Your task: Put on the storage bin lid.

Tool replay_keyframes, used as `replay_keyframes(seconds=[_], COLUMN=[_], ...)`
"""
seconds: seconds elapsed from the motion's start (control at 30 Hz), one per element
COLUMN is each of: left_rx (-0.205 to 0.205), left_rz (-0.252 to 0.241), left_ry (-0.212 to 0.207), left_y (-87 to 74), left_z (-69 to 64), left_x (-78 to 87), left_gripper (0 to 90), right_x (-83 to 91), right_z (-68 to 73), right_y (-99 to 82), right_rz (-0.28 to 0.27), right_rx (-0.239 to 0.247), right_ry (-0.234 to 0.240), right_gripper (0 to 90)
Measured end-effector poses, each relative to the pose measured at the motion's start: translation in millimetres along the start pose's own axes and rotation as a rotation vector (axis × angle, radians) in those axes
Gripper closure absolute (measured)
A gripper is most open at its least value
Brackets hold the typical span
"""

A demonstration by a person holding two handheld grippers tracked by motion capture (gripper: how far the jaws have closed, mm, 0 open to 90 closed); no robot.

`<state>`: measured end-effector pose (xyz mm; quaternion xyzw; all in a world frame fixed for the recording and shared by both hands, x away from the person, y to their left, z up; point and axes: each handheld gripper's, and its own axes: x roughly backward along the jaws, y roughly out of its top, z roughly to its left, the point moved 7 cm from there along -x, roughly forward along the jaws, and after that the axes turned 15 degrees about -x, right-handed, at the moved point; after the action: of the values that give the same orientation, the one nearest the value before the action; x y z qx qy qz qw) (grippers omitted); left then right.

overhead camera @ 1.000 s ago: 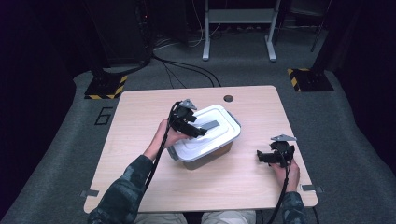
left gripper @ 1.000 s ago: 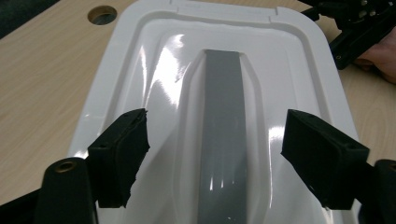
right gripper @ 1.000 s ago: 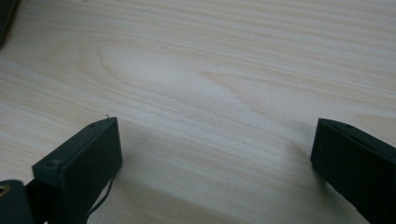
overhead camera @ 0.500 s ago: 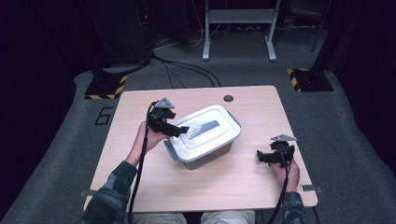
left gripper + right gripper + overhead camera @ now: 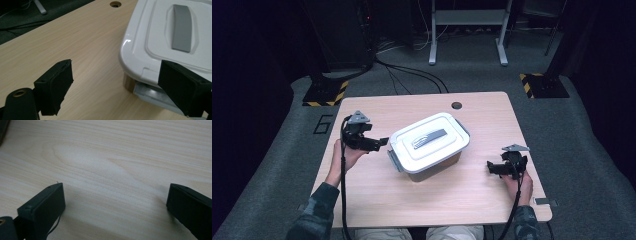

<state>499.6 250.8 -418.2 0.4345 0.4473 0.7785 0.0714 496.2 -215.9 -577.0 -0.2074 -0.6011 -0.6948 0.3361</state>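
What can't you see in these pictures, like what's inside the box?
- Inside of the white box: hidden by its lid in the high view.
- Box's right edge: cut off by the frame in the left gripper view.
- Box latch: partly behind the left gripper.

- On my table, the lidded storage box sits near the middle, its handle on top of the lid.
- My left gripper is just left of the box.
- My right gripper is well to its right, near the table's edge.
- The cable hole lies behind the box.
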Motion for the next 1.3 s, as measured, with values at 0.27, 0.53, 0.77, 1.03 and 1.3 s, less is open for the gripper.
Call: replay_keyframes(seconds=[0.27, 0.53, 0.77, 1.03, 1.3], left_rx=[0.066, 0.176, 0.262, 0.325, 0.338], left_rz=[0.031, 0.072, 0.100, 0.131, 0.132], left_ry=[0.076, 0.117, 0.140, 0.175, 0.222], left_y=[-44.3, -95.9, -137.3, -180.4, -203.1], left_z=[15.6, 27.3, 32.5, 31.7, 25.0], left_x=[7.6, 6.6, 2.4, -4.3, -14.1], left_gripper=[11.8, 11.3, 10.7, 10.0, 7.8], right_x=[0.1, 0.1, 0.1, 0.1, 0.1], right_z=[0.1, 0.0, 0.0, 0.1, 0.1], right_y=[-0.1, -0.1, -0.2, -0.1, -0.1], right_rz=[0.000, 0.001, 0.001, 0.000, 0.001], right_rx=[-0.001, 0.000, -0.001, -0.002, -0.002], right_ry=[-0.001, -0.001, -0.001, -0.002, -0.002], right_gripper=[1.4, 1.3, 1.4, 1.3, 1.3])
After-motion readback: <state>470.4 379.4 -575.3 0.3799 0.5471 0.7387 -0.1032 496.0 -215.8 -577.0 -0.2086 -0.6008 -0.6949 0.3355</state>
